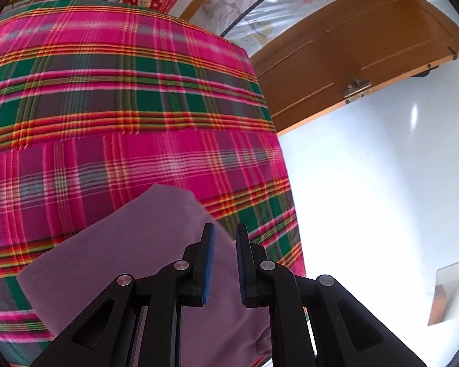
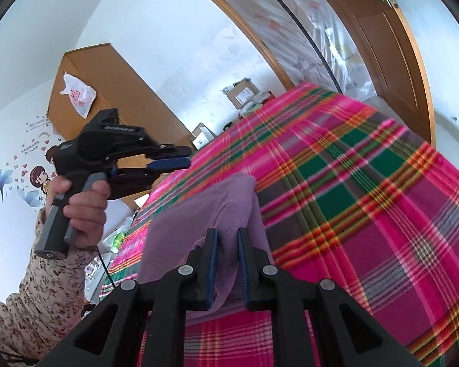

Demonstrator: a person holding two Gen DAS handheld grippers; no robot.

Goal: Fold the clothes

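The left claw (image 1: 225, 263) is held slightly parted with nothing between its blue pads, just above the near right part of a folded purple garment (image 1: 131, 253). The right claw (image 2: 228, 263) is likewise parted and empty, poised over the near end of the same garment (image 2: 199, 214). The garment is laid flat on a plaid bedspread (image 1: 122, 91). The left claw (image 2: 180, 156) is gripped by a hand (image 2: 82, 211) in a floral sleeve (image 2: 42, 290).

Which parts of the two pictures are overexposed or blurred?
Left wrist view: the white wall is blown out, and the far plaid blanket is softly blurred. Right wrist view: evenly lit, the blanket's stripes smear toward the right edge; both bend like fisheye.
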